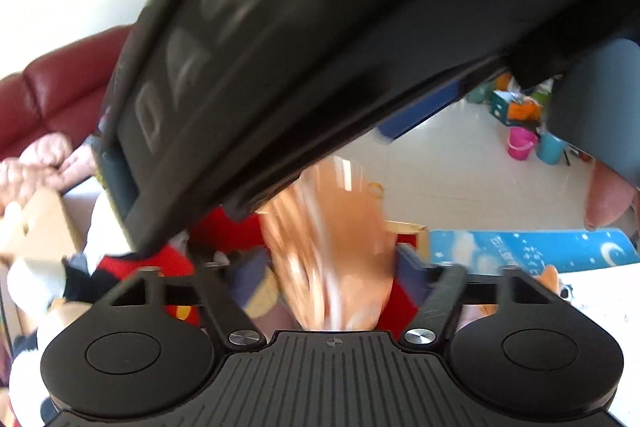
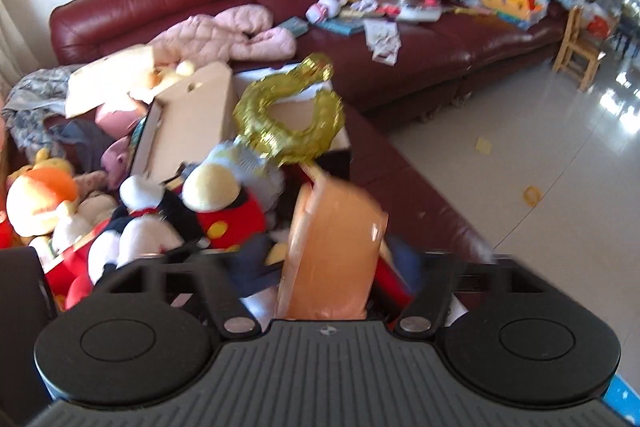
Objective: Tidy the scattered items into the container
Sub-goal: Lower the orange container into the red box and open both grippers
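A smooth orange wrapped item (image 2: 332, 227) stands upright among plush toys, a red-and-black mouse plush (image 2: 224, 207) beside it, inside what looks like a red bin (image 2: 56, 269). My right gripper (image 2: 330, 259) straddles the orange item with its jaws spread wide, and a gap shows on each side. In the left wrist view the same orange item (image 1: 332, 247) is blurred between the wide jaws of my left gripper (image 1: 332, 267), and the pads do not press on it. The right gripper's black body (image 1: 320, 47) crosses the upper part of that view and hides much of the room.
A gold foil balloon (image 2: 288, 111) and an open cardboard box (image 2: 192, 115) sit just behind the toys. A maroon sofa (image 2: 400, 47) holds a pink jacket (image 2: 224, 35) and clutter. A blue starry mat (image 1: 520, 251), small buckets (image 1: 520, 143) and a fingertip (image 1: 604, 199) are at the right.
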A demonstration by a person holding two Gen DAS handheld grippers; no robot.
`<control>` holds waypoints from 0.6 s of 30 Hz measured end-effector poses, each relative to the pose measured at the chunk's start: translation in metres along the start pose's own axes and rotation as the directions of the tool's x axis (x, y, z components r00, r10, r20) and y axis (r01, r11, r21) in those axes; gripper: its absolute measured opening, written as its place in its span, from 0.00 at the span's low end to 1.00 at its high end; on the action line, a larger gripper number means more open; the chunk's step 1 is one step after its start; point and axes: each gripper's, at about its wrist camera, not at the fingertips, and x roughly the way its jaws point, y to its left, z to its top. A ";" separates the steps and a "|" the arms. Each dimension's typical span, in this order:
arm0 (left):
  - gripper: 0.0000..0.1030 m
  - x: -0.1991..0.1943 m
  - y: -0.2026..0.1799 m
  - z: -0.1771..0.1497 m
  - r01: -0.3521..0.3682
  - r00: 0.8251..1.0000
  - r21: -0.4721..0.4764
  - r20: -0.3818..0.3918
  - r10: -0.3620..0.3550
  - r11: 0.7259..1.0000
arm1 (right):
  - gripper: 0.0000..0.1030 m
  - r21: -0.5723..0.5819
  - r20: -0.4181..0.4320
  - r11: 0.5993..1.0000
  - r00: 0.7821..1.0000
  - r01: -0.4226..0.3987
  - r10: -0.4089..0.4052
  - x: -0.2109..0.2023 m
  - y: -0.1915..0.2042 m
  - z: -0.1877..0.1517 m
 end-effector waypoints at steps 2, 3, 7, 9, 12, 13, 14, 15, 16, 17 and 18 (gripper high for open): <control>0.96 0.004 0.000 -0.002 -0.020 1.000 -0.007 0.006 0.020 1.000 | 0.88 -0.008 -0.004 1.000 1.000 -0.005 0.005 0.002 -0.001 -0.003; 0.96 0.008 0.000 -0.002 -0.026 1.000 -0.009 -0.004 0.026 1.000 | 0.88 -0.006 -0.010 1.000 1.000 -0.001 0.001 0.003 -0.001 -0.005; 0.97 0.018 -0.009 -0.006 -0.039 0.999 0.029 -0.031 0.039 0.999 | 0.88 0.038 -0.031 0.999 0.999 0.011 -0.010 0.007 -0.011 -0.010; 0.97 0.022 -0.015 -0.008 -0.034 0.999 0.045 -0.040 0.036 0.998 | 0.88 0.067 -0.045 0.998 0.999 0.012 -0.009 0.008 -0.015 -0.013; 0.99 0.028 -0.024 -0.009 -0.027 0.998 0.059 -0.056 0.030 0.998 | 0.88 0.091 -0.068 0.996 0.998 0.013 -0.007 0.007 -0.018 -0.019; 0.99 0.029 -0.027 -0.009 -0.024 0.998 0.064 -0.061 0.028 0.998 | 0.88 0.097 -0.075 0.995 0.997 0.014 -0.006 0.006 -0.018 -0.021; 0.99 0.030 -0.030 -0.009 -0.021 0.998 0.068 -0.064 0.026 0.997 | 0.88 0.101 -0.084 0.995 0.996 0.014 -0.005 0.005 -0.019 -0.022; 0.99 0.030 -0.033 -0.009 -0.019 0.998 0.072 -0.066 0.024 0.997 | 0.89 0.105 -0.093 0.994 0.996 0.015 -0.005 0.004 -0.019 -0.023; 0.99 0.031 -0.035 -0.009 -0.017 0.997 0.077 -0.069 0.023 0.997 | 0.89 0.109 -0.101 0.994 0.995 0.017 -0.006 0.003 -0.019 -0.024; 0.99 0.031 -0.034 -0.009 -0.014 0.997 0.084 -0.072 0.020 0.996 | 0.90 0.110 -0.109 0.994 0.994 0.018 -0.006 0.003 -0.017 -0.024; 0.99 0.026 -0.031 -0.013 -0.012 0.997 0.092 -0.075 0.019 0.996 | 0.90 0.110 -0.114 0.994 0.993 0.019 -0.006 0.001 -0.017 -0.025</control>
